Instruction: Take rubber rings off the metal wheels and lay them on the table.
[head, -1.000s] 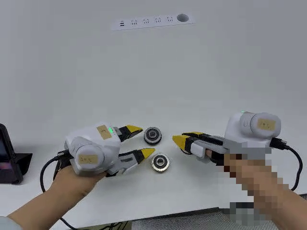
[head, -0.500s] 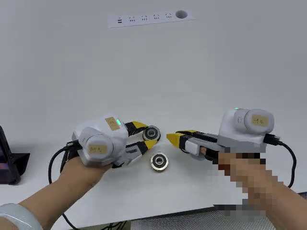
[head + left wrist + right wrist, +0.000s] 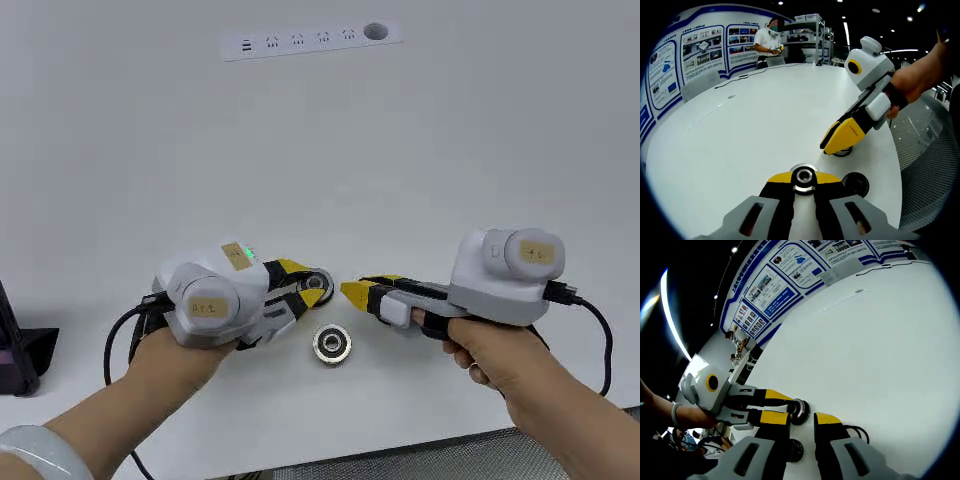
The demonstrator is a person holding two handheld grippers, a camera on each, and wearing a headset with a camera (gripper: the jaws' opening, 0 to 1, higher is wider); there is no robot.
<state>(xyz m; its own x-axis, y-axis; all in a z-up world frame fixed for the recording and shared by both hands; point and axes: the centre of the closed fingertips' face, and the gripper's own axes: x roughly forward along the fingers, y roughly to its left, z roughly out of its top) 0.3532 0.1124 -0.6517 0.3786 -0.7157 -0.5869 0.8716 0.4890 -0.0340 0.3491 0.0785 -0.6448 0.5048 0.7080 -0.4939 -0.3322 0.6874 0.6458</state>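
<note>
Table (image 3: 420,150) wide open ahead; loose wheel (image 3: 331,343), right claw (image 3: 355,291) near left claw (image 3: 308,283).

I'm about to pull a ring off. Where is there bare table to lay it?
Free: the wide table between power strip and tools. Crowded: between left tool and right tool, around gripped wheel and loose wheel.

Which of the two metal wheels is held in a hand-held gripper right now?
The farther wheel, clamped between the yellow jaws of the left hand-held gripper. The nearer wheel lies free on the table, with nothing touching it.
</note>
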